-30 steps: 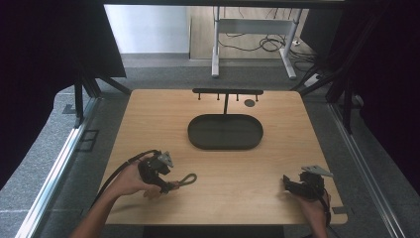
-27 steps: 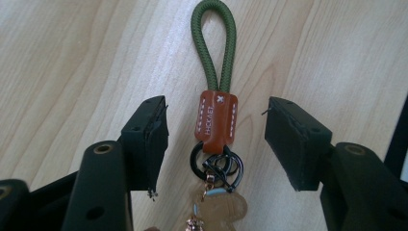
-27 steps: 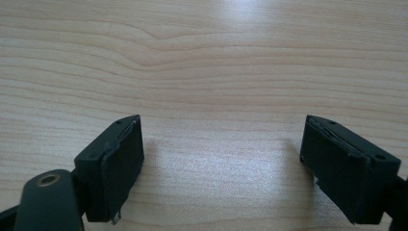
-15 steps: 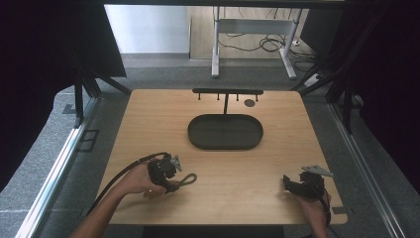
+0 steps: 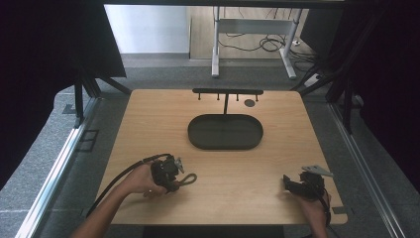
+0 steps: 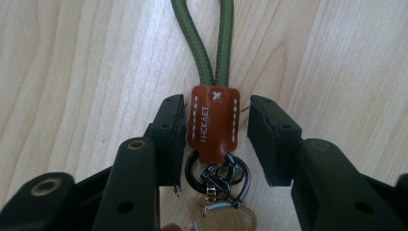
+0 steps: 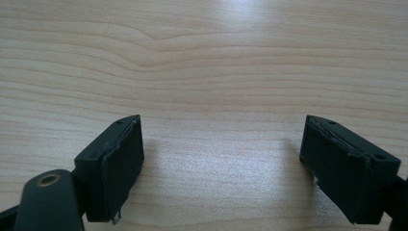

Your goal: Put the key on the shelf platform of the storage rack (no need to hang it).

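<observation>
Green cord loop (image 6: 210,45) of the keychain runs past the top edge; left gripper (image 6: 215,126) has just been closing around its brown leather tab (image 6: 214,122), small gaps remaining; right gripper (image 7: 222,159) stands wide over bare wooden table (image 7: 216,62).

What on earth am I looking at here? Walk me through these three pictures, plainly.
A person sits at a wooden table and works with a two-jaw tool in each hand. The top picture looks down from above; the other two come from small cameras riding on each tool, looking along its black jaws.

The left hand-held gripper has its jaws on either side of the brown leather tab of a keychain, which has a green cord loop and black rings. The jaws have just been closing; one pad is at the tab, while a gap shows at the other, so it is not yet gripped.

The right hand-held gripper rests open over bare wood.

Further back lie a dark oval tray and a small rack with pegs.
</observation>
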{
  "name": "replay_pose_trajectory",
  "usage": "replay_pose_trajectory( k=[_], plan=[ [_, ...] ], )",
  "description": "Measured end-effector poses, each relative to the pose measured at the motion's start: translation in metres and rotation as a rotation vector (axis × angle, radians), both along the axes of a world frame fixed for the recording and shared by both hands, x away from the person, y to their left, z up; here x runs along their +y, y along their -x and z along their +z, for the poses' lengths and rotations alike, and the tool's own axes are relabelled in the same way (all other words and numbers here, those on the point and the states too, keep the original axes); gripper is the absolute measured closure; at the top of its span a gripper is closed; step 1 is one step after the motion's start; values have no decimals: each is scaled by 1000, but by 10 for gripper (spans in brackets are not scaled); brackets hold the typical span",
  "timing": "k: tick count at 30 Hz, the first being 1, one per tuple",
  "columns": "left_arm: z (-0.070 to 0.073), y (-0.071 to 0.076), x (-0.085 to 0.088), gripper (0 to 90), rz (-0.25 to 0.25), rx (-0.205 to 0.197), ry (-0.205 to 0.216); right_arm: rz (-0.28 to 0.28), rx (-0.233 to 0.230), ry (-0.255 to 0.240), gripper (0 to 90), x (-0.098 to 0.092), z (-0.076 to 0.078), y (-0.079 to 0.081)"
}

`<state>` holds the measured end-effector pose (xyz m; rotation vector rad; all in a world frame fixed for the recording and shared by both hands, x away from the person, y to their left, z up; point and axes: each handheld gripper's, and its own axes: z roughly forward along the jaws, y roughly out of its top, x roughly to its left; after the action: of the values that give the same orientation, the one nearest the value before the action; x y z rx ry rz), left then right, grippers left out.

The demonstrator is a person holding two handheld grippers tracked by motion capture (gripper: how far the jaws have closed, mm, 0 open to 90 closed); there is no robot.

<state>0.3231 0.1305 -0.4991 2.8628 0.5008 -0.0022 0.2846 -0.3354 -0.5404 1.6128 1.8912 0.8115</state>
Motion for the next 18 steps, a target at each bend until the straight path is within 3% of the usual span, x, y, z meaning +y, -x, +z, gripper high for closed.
replay_pose_trajectory(
  k=[3,10,18],
  plan=[
    [-2,0,-1,595,-8,4,-17,0,0,0,157,0,0,0],
    [-2,0,-1,659,-11,6,-12,-1,0,-1,157,0,0,0],
    [-1,-1,4,668,-1,6,20,-1,0,0,157,0,0,0]
  ],
)
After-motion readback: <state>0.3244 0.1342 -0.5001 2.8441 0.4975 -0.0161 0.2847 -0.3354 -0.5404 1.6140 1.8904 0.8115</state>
